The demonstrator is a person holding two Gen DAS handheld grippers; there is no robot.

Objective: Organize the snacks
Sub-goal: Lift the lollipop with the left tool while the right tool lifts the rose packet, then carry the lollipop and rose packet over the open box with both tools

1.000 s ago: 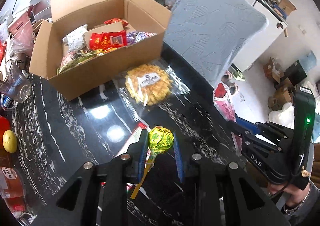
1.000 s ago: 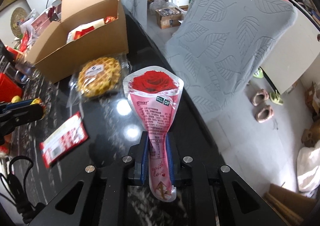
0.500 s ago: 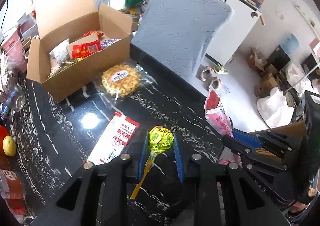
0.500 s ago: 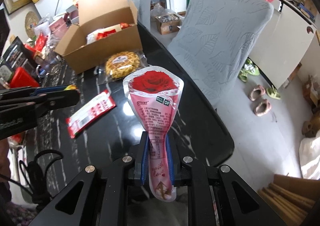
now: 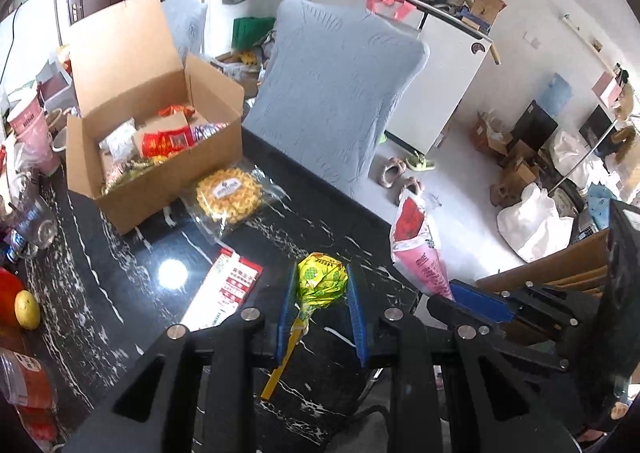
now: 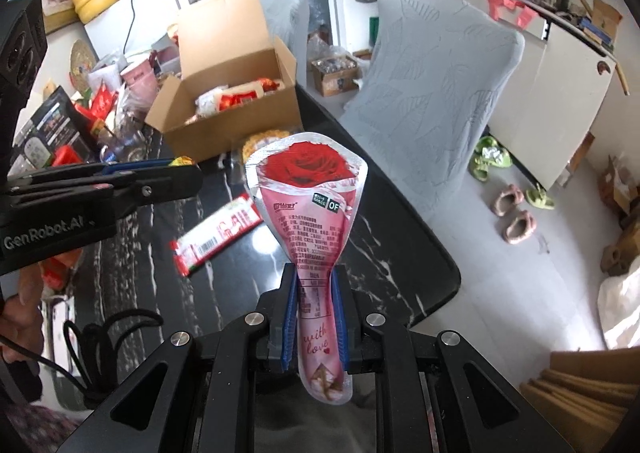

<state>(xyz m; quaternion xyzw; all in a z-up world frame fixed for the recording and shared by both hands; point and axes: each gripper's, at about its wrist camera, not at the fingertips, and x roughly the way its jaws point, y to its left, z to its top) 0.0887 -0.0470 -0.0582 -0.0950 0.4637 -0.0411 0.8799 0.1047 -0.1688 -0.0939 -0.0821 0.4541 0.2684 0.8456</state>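
Note:
My left gripper [image 5: 320, 285] is shut on a yellow-green lollipop [image 5: 322, 279], its yellow stick hanging down between the blue pads, lifted above the black marble table [image 5: 120, 285]. My right gripper [image 6: 314, 293] is shut on the narrow stem of a pink rose-print pouch [image 6: 314, 205], which stands up in front of its camera; the same pouch [image 5: 416, 249] shows at the right of the left wrist view. An open cardboard box [image 5: 160, 157] holding several snack packs stands at the table's far left. A bagged round waffle [image 5: 228, 193] and a red-and-white packet [image 5: 226, 293] lie on the table.
A grey covered chair [image 5: 336, 101] stands behind the table's far edge. Cups, a glass mug [image 5: 30, 217] and a yellow fruit [image 5: 27, 309] crowd the left side. A black cord [image 6: 96, 349] lies near the front edge. Slippers and boxes lie on the floor at right.
Both grippers have risen and pulled back from the table with their snacks held; the box, waffle and red packet now look smaller and farther off.

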